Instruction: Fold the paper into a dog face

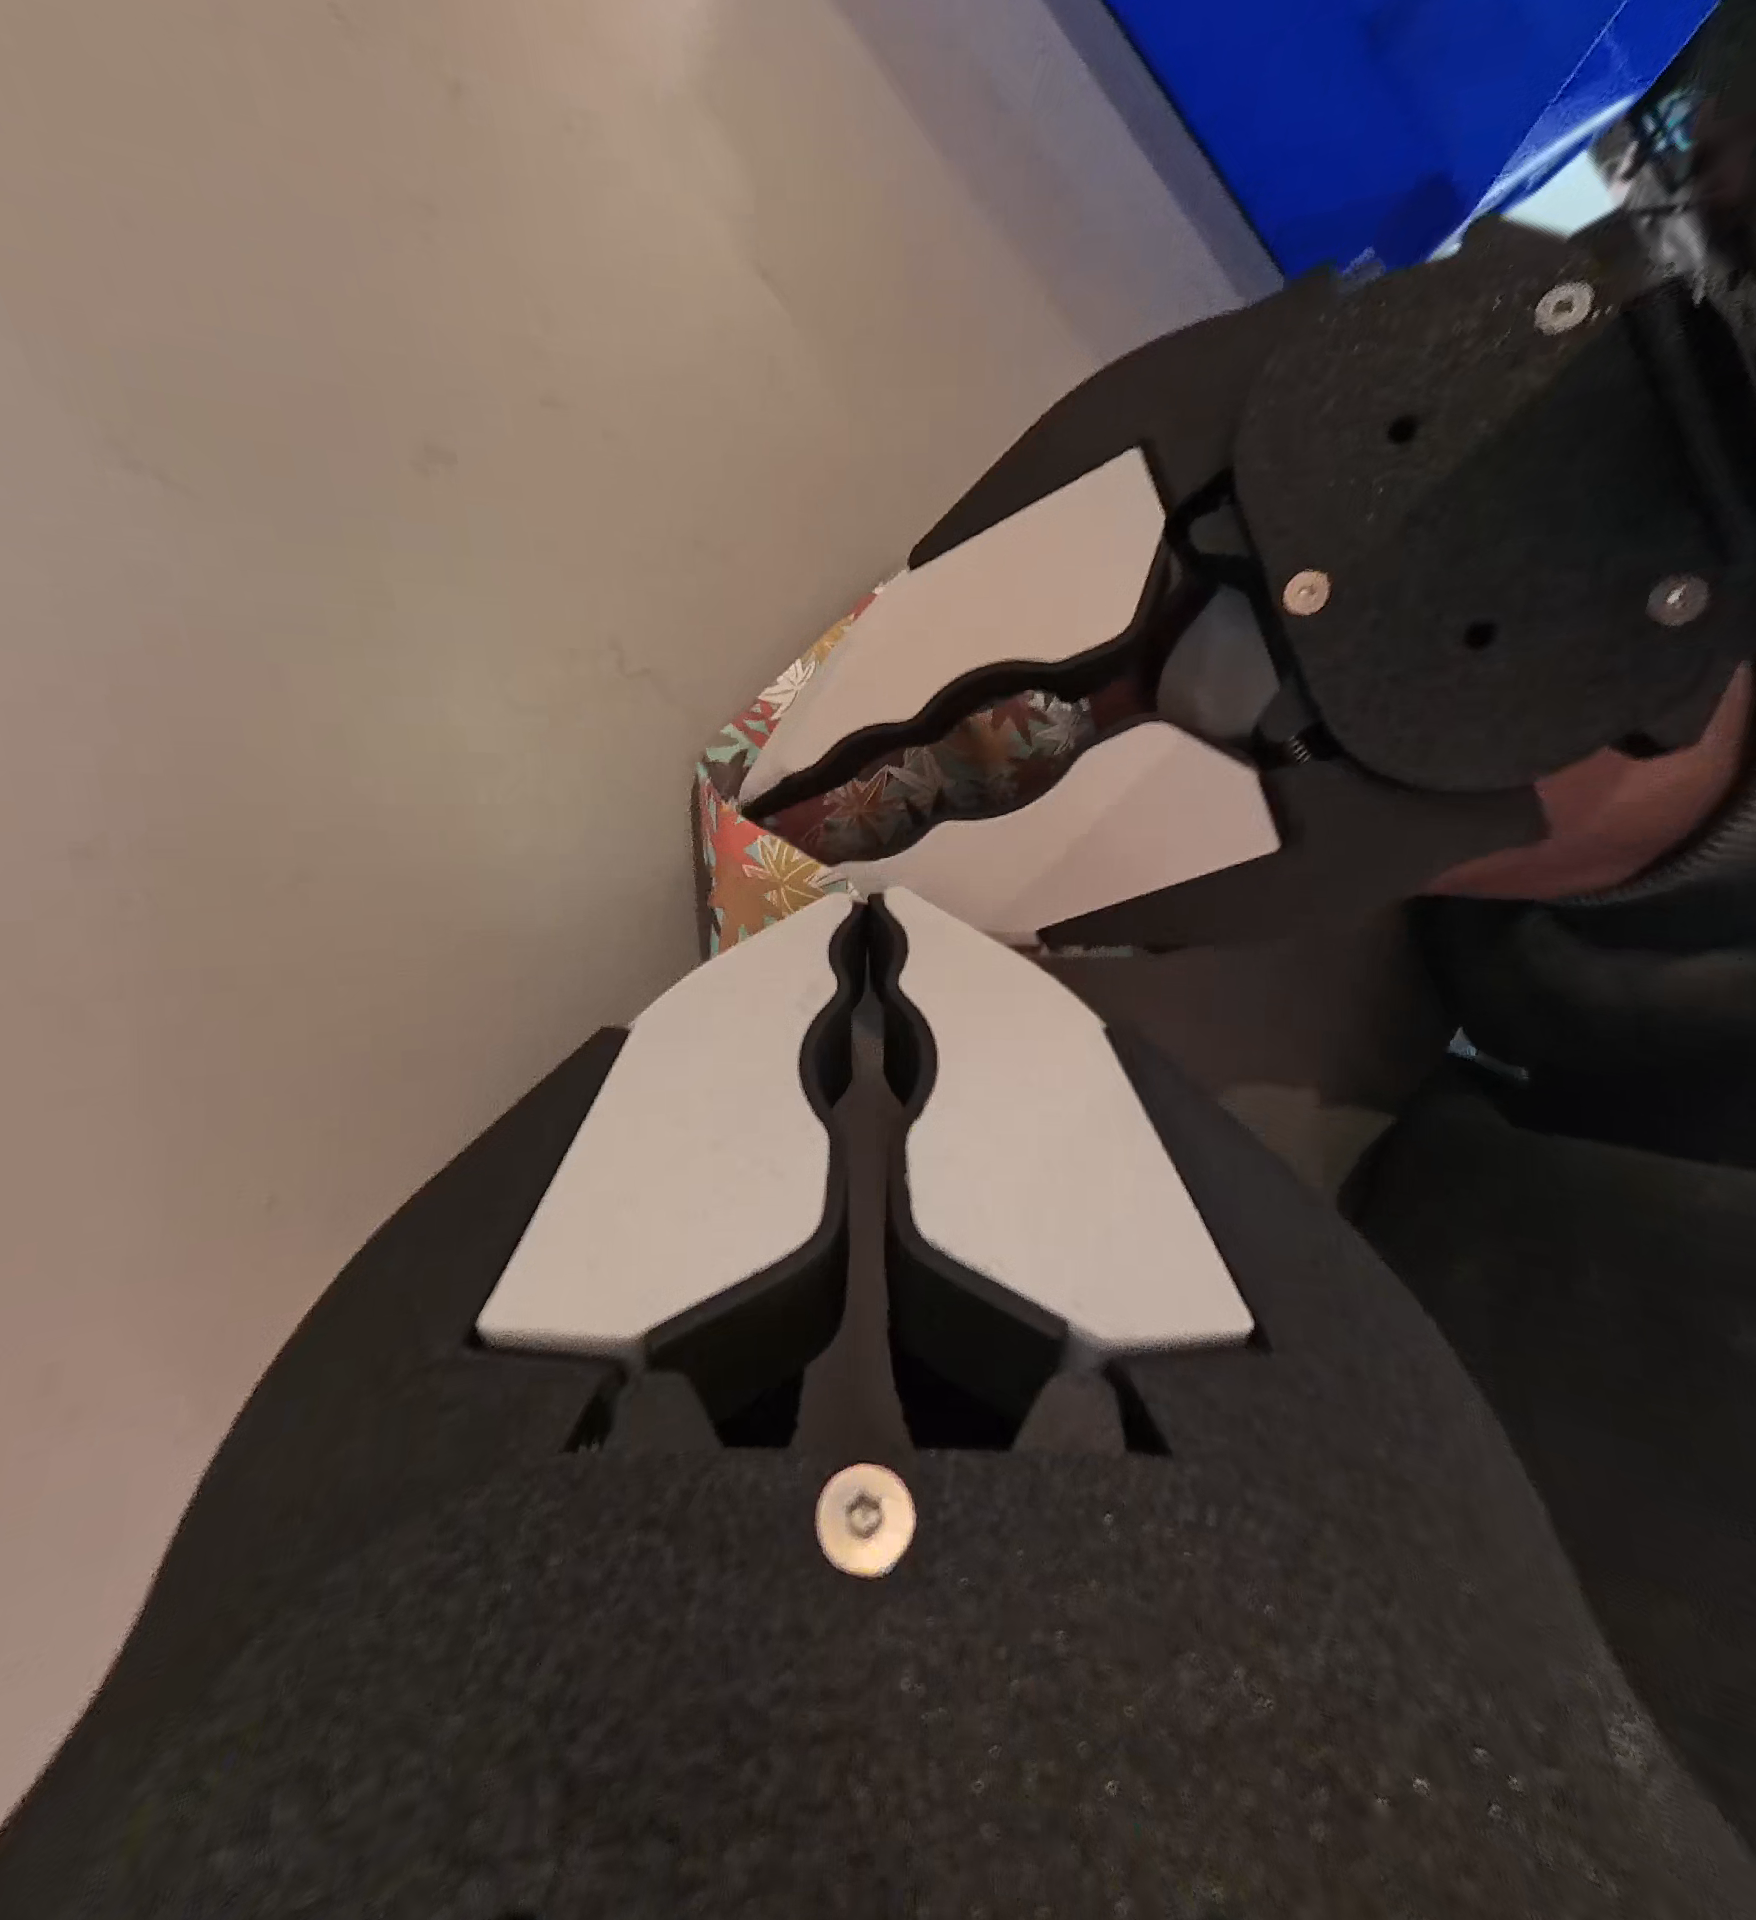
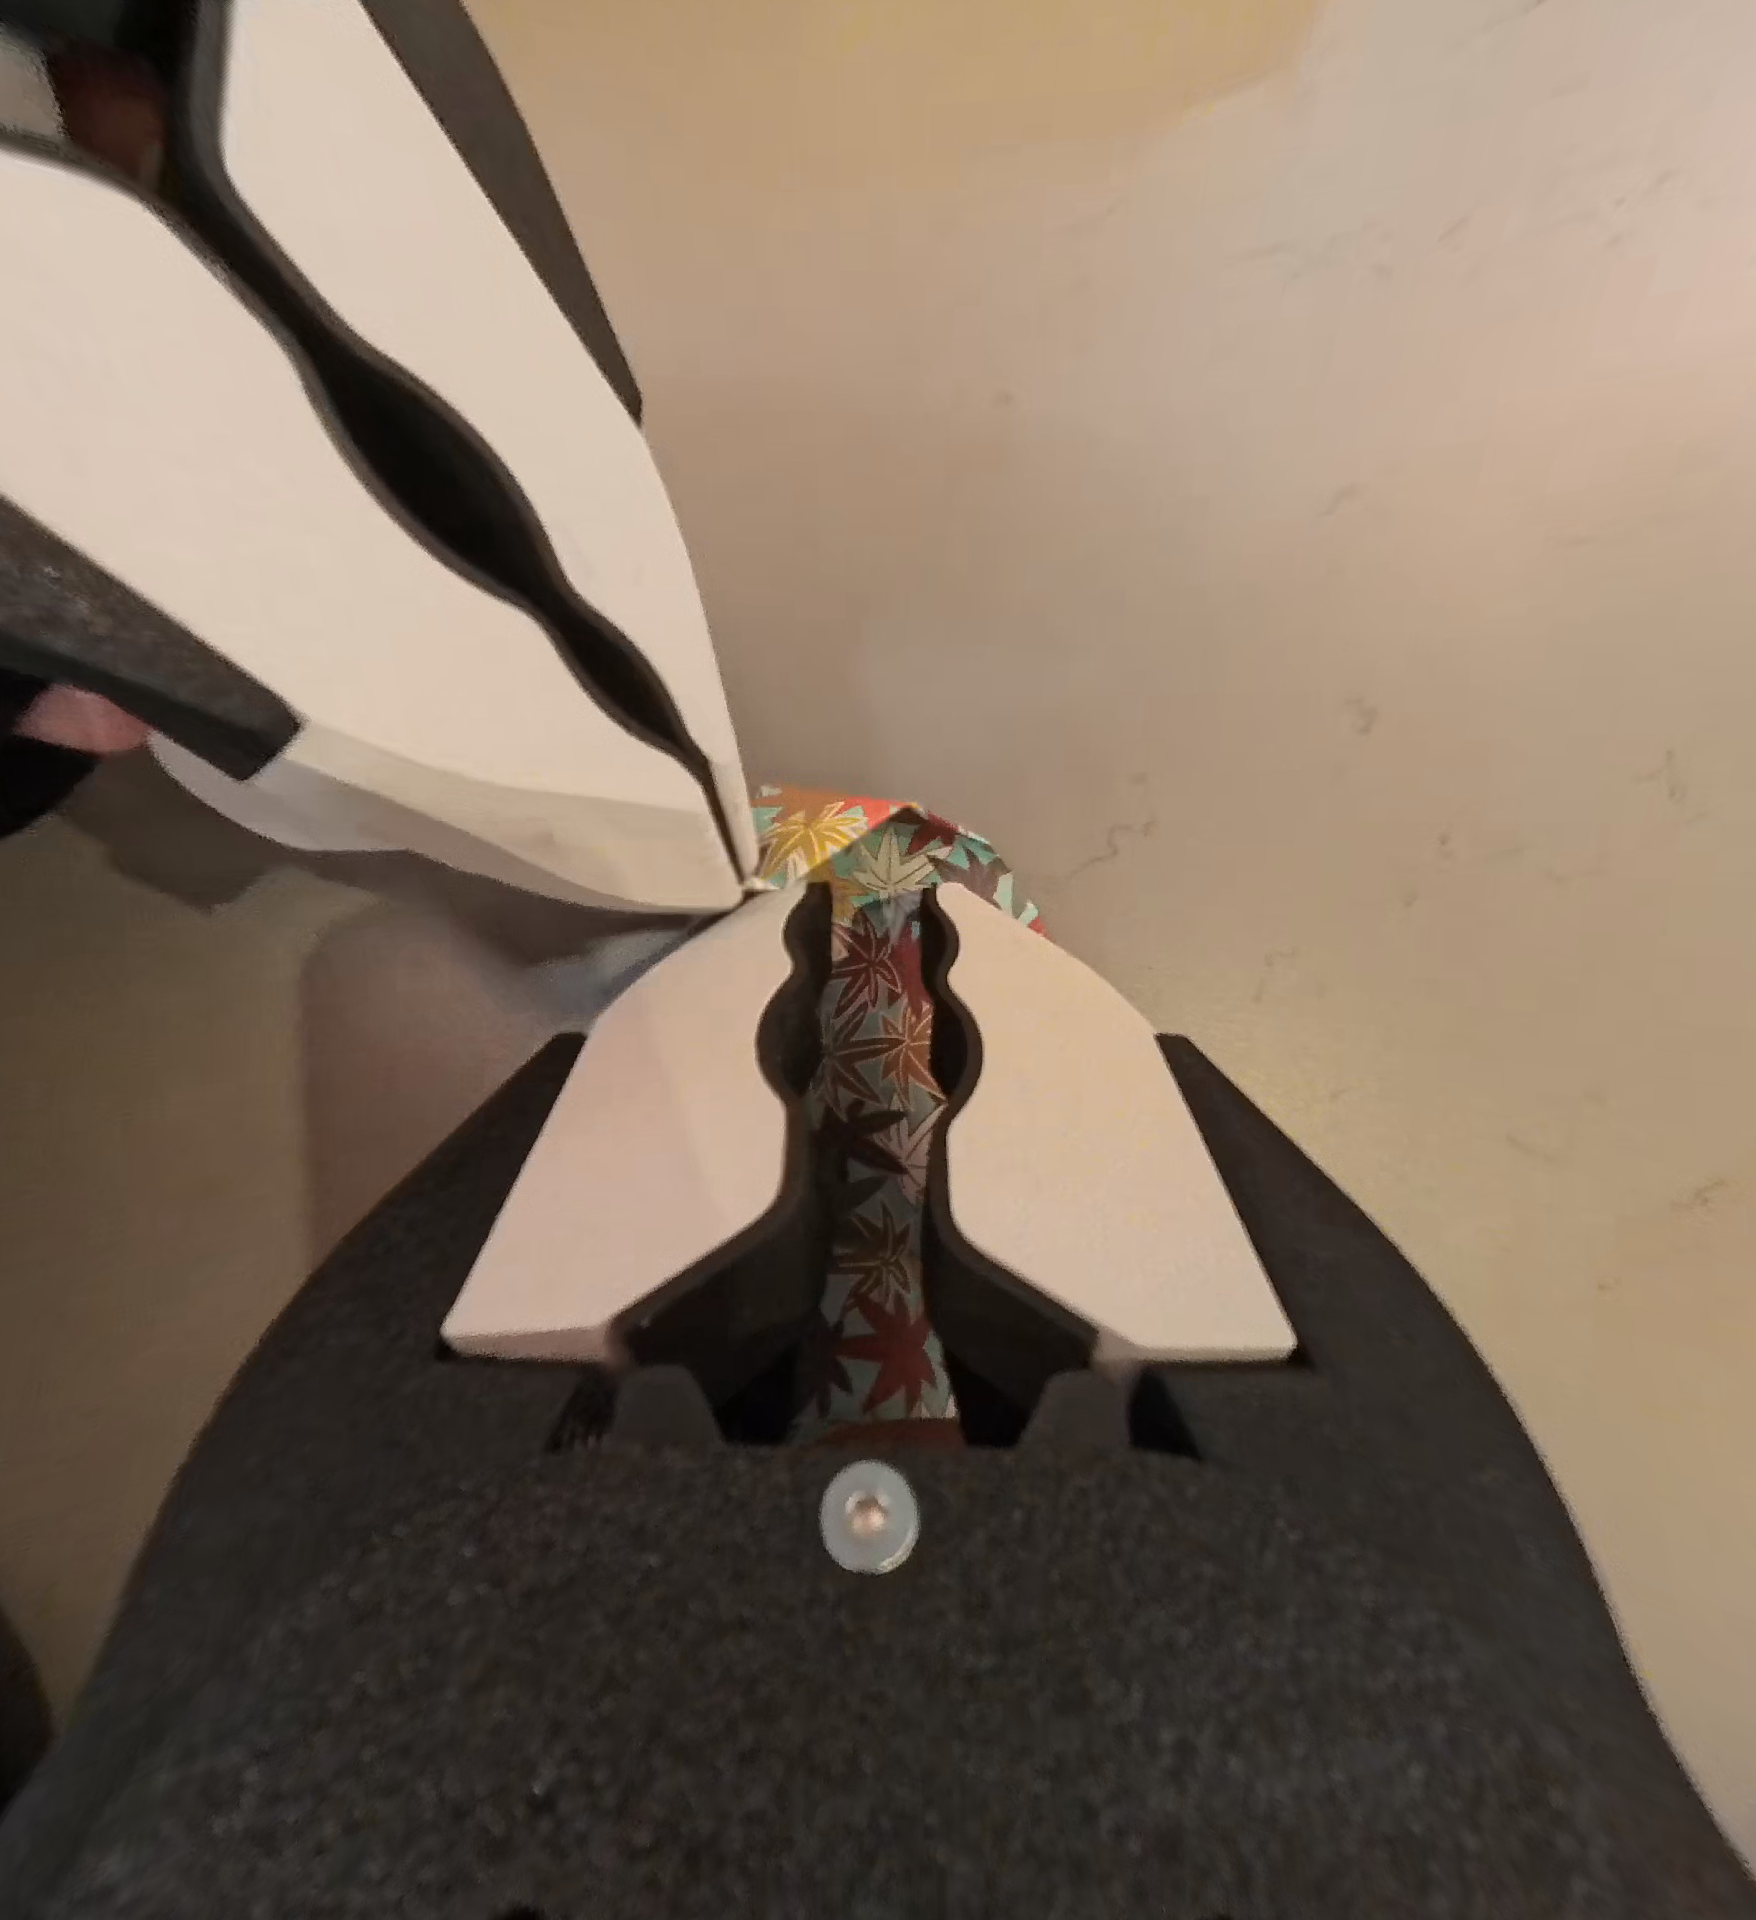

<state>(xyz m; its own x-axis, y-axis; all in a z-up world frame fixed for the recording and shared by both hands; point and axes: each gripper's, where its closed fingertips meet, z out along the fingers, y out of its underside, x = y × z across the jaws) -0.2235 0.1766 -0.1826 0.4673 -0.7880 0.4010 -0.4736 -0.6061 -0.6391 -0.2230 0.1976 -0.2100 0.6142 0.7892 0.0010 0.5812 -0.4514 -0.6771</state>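
Pale cream table [image 1: 334,520], matte, faintly scuffed, fills both views; a blue box-like object [image 1: 1373,114] stands at the far edge in the left wrist view.

Left hand-held gripper [image 1: 866,906]: grey-white fingers [image 1: 728,1143] pressed together, tips meeting at a corner of the paper [image 1: 749,873]; clenched, though whether the sheet is actually pinched there is hard to tell.

Right hand-held gripper [image 2: 869,899]: comes in from the right in the left wrist view, gripped by a person's hand in a dark ribbed sleeve [image 1: 1705,810]; fingers [image 2: 1082,1143] nearly together, the paper running up the gap between them and gathered at the tips; grasping the paper.

Paper: maple-leaf print in red, orange, gold and teal; folded, bunched between the two grippers, low over the table; contact with the table cannot be told.
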